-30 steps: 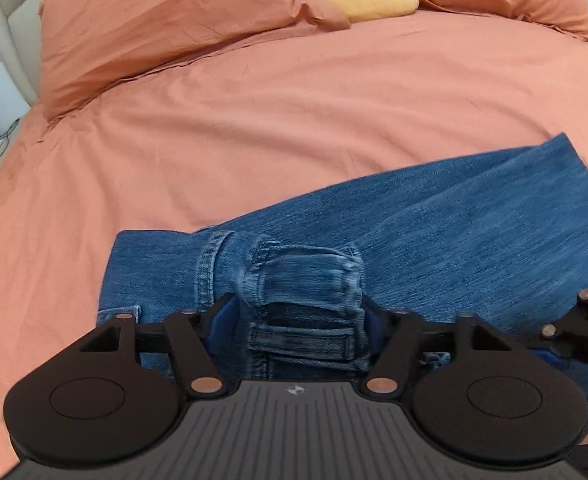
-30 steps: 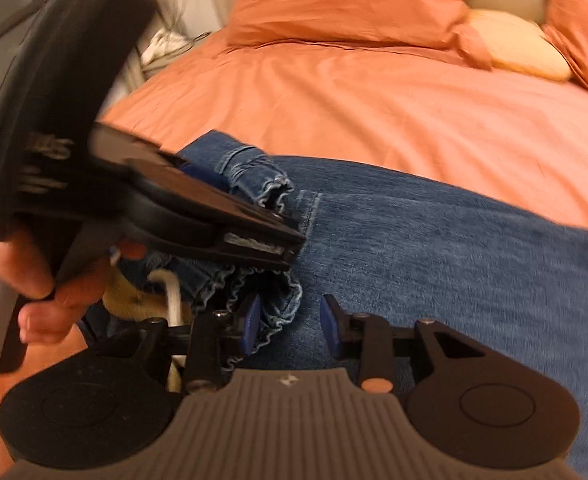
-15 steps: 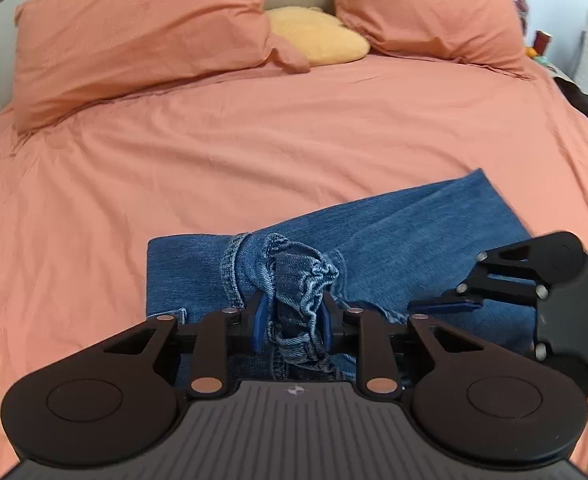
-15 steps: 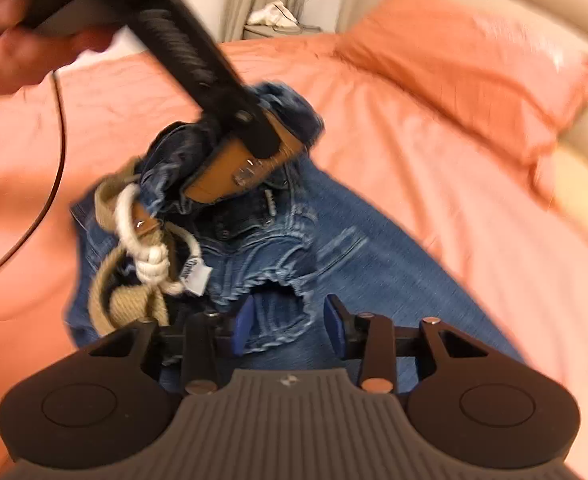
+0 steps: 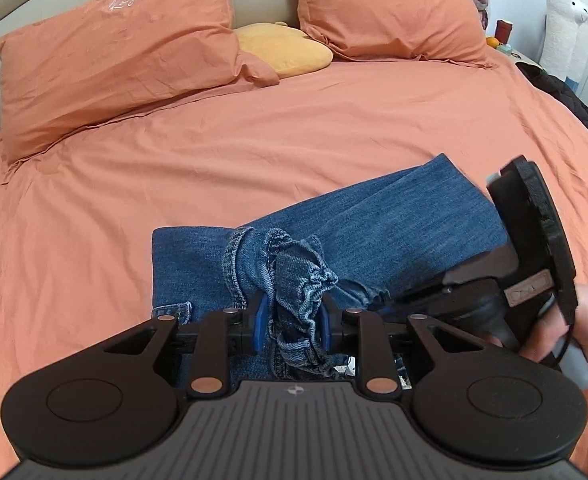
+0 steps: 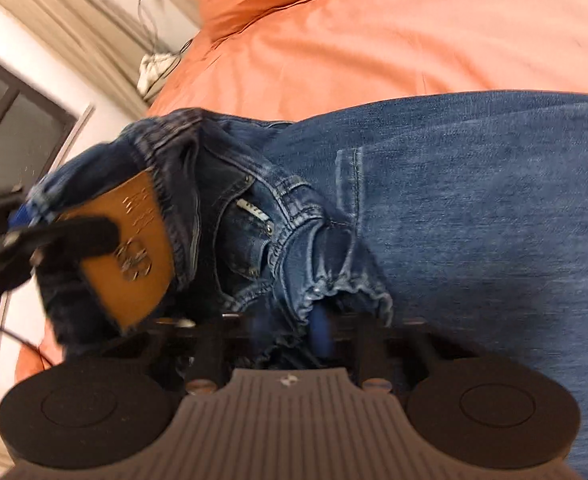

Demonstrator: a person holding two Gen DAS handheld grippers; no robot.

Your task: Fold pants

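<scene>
The right tongs (image 6: 290,330) have closed on the waistband since earlier. Both tongs, the left tongs (image 5: 292,322) included, clamp the jeans (image 5: 373,232) to lift them off the bed (image 5: 254,140).

Two orange pillows (image 5: 114,52) — one yellow cushion (image 5: 290,50) — one jeans (image 5: 393,220).

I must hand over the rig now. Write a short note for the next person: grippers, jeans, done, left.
Left gripper: shut on bunched waistband denim of the jeans.
Right gripper: blurred, seems shut on the waistband beside the brown leather patch.
Jeans: legs lie across the orange bed; waist end is lifted.
Done: both ends of the waistband gripped.
Left: probably fold and lay flat.
</scene>
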